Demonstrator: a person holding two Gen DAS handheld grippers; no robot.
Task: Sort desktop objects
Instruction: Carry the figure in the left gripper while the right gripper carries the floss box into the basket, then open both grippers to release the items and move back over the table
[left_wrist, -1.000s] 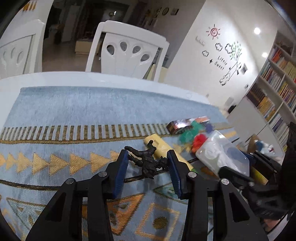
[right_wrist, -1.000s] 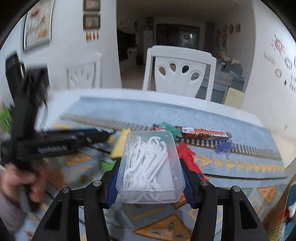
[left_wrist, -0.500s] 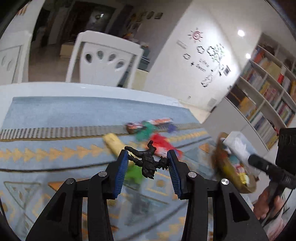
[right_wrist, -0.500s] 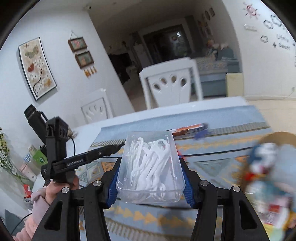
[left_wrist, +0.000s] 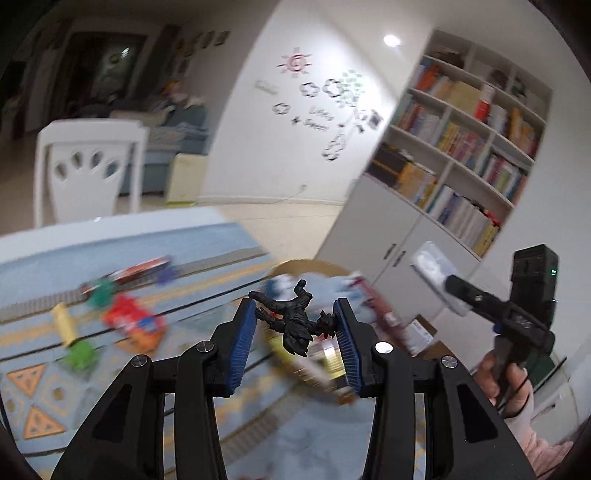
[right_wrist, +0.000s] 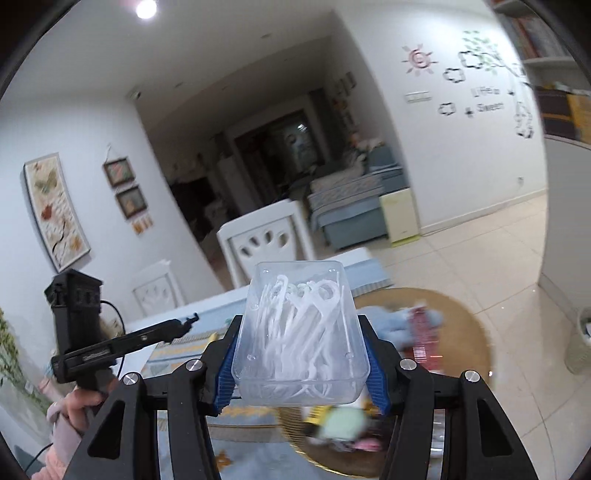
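Black plastic figure (left_wrist: 295, 325) is clamped between the blue pads of the left gripper (left_wrist: 295, 345), lying sideways across the gap, one toy in that grip. From the left wrist view the round woven basket (left_wrist: 295, 264) sits right ahead and below the jaws, already stuffed with blurry stuff I can't count, so I'd guess the drop goes straight down-forward. Back on the patterned tablecloth (left_wrist: 122, 402) there's roughly five or six loose bits, too smeared to be sure. Right wrist view: the right gripper (right_wrist: 301, 373) is squeezing one clear box of floss picks (right_wrist: 301, 332), long side pointing away from the camera, hovering over the same basket (right_wrist: 461, 332). Both hands look about equally close to it.
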